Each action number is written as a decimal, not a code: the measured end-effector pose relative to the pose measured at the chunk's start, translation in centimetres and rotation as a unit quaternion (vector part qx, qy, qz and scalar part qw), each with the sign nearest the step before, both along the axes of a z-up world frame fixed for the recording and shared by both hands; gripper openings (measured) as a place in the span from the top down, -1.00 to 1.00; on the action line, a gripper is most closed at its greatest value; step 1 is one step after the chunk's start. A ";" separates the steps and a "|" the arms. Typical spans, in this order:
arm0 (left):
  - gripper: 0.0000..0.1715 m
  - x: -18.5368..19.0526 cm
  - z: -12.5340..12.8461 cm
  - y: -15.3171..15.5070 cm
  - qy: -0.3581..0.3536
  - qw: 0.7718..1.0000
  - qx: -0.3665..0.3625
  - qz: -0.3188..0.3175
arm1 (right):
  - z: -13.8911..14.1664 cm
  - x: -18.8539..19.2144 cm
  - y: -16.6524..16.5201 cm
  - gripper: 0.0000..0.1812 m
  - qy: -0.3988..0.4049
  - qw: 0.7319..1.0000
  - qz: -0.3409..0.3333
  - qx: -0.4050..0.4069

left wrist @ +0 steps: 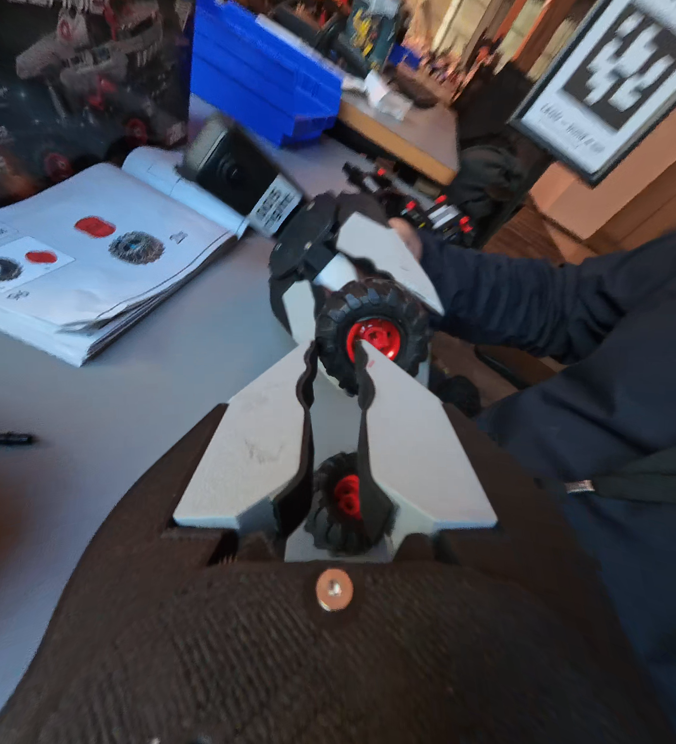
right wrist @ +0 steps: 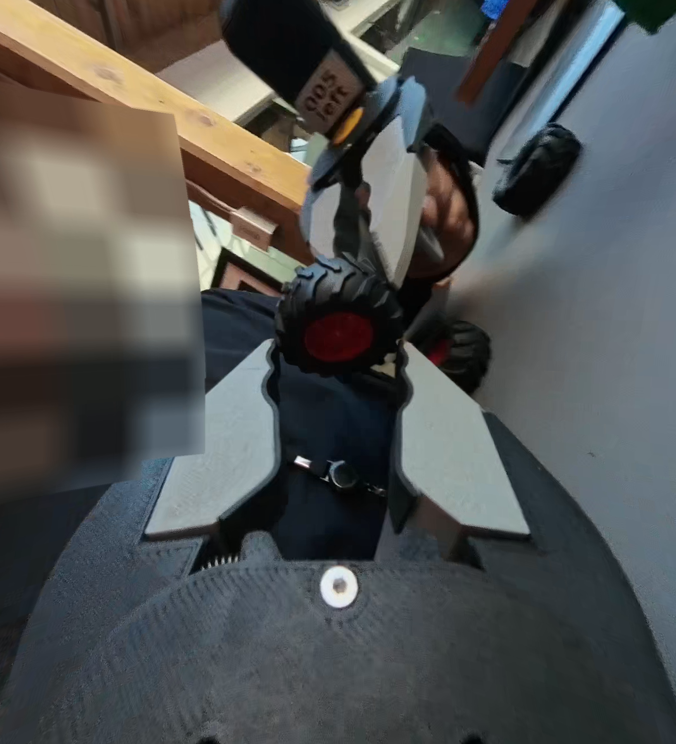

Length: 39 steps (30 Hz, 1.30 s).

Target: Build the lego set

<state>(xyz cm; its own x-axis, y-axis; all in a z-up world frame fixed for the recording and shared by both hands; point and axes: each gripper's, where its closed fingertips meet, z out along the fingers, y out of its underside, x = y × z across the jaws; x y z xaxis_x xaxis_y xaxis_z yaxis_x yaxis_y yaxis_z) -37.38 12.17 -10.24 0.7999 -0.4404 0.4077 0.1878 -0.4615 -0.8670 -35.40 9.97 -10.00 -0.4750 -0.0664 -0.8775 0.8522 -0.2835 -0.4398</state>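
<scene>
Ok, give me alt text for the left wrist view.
The left claw, fingers nearly together, meets the red hub of a black-tyred wheel held by the right claw above a grey table. An open instruction booklet lies to the left.

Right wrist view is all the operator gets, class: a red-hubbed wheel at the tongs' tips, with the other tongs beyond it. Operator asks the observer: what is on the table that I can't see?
Observer: An instruction booklet lies open on the table, in front of the set's box.
Operator: Any loose parts near it?
Observer: A small black pin lies alone on the table, apart from the booklet.
Operator: What does the far side of the wheel look like?
Observer: On that side the wheel has an open hub with a centre hole, and the left tongs point their tips right at it.
</scene>
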 end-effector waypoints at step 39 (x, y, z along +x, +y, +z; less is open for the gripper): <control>0.42 3.0 -8.0 0.5 0.191 0.965 -0.172 -0.042 | -6.7 -0.1 2.5 1.00 0.274 0.657 -0.078 0.697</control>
<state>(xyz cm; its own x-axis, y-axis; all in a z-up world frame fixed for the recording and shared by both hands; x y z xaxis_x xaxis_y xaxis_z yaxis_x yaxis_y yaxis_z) -34.42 12.68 -18.26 0.8882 -0.4016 0.2230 -0.1669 -0.7344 -0.6579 -35.52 12.50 -16.74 -0.6504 0.7088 0.2733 0.4654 0.6561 -0.5941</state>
